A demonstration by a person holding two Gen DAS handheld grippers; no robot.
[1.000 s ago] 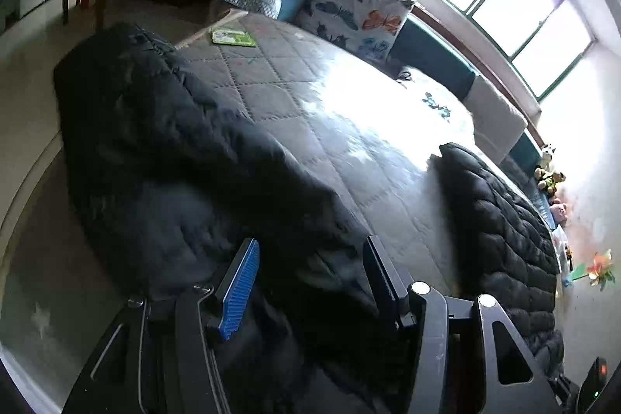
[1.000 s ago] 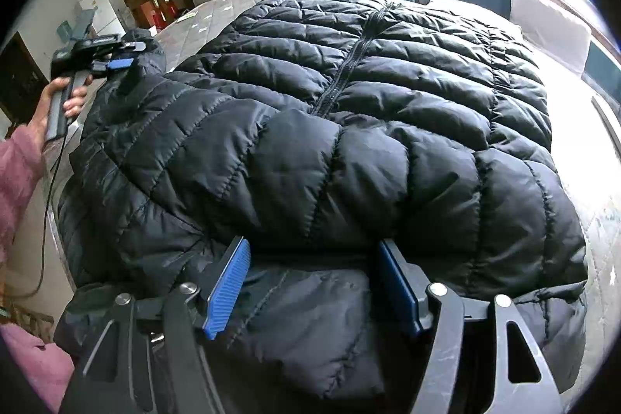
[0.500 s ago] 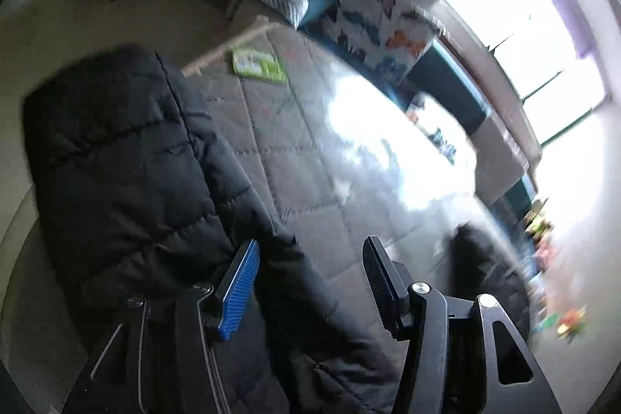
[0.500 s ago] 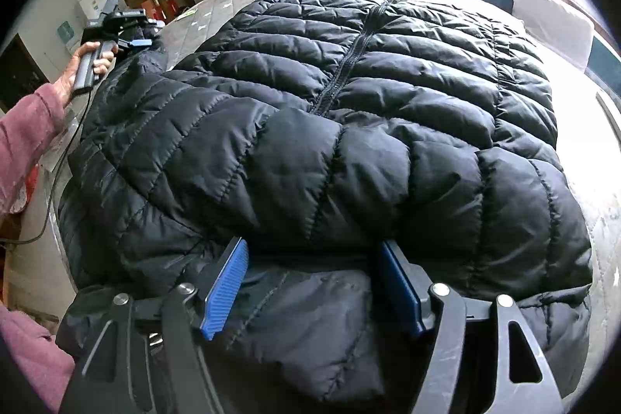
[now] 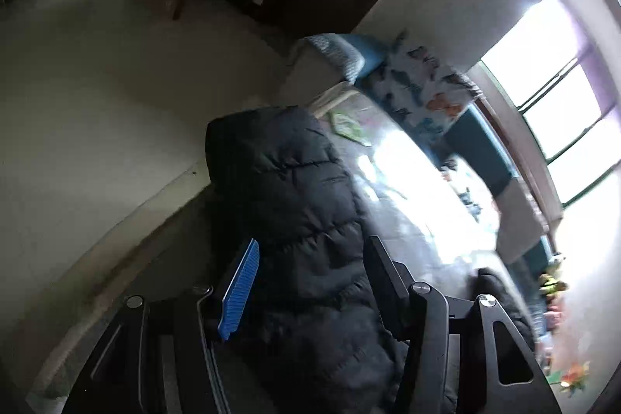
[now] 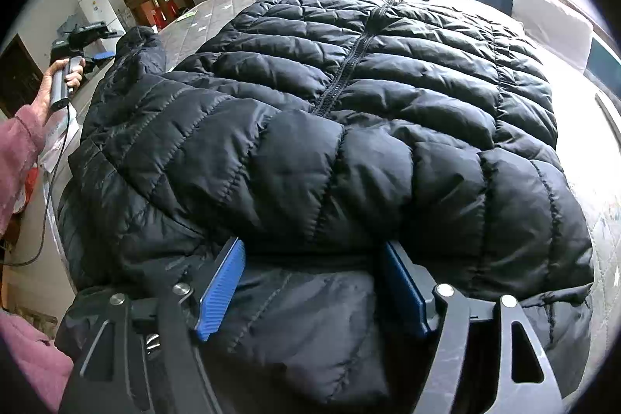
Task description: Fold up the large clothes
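Left gripper [image 5: 310, 282] jaws spread, sleeve [image 5: 287, 189] between, grip unconfirmed. Right gripper [image 6: 310, 282] wide, straddling jacket [image 6: 349, 111] hem. Jacket ahead on bed [image 6: 202, 18]: soft, puffy, slippery, likely light. Grasp seams or cuffs.

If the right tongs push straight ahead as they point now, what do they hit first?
The black jacket. Its padding already lies between the open right tongs, and its quilted bulk rises just beyond the tips, so they would likely press into that fold before anything else.

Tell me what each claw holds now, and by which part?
The left claw holds the black puffer jacket by its sleeve. The right claw straddles the near edge; grip cannot be told.
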